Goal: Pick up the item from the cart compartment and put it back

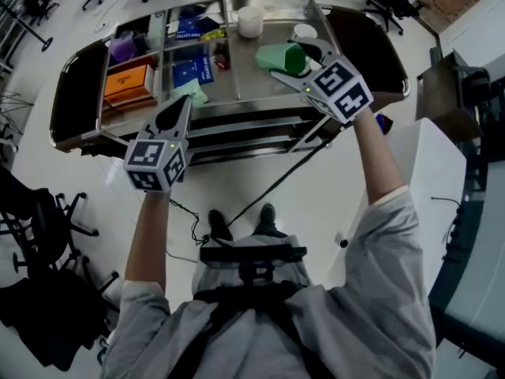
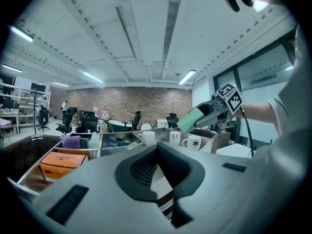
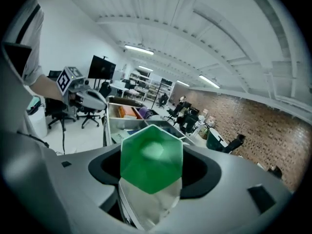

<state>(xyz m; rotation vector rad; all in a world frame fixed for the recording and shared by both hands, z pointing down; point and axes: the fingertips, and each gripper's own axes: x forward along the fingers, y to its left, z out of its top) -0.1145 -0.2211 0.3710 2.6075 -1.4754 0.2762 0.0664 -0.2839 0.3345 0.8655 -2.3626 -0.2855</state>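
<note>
Green item (image 1: 276,56) is up in the right gripper (image 1: 289,61), the jaws clamped on it from both sides. Its green end points out front and a pale, clear part trails back between the jaws. Pouch or carton? Hard to call from here. It hangs in the air over the large steel compartment of the cart (image 1: 237,101), toward 1 o'clock in the head view, clear of the tray floor. The left gripper (image 1: 182,105) sits nearer the person, by the cart's front rail at about 10 o'clock, jaws together with nothing between them. On the cart there's a white cup (image 1: 249,20) at the 12 o'clock edge, blue boxes (image 1: 192,71) in the middle bays and an orange box (image 1: 128,84) out at 9 o'clock.
</note>
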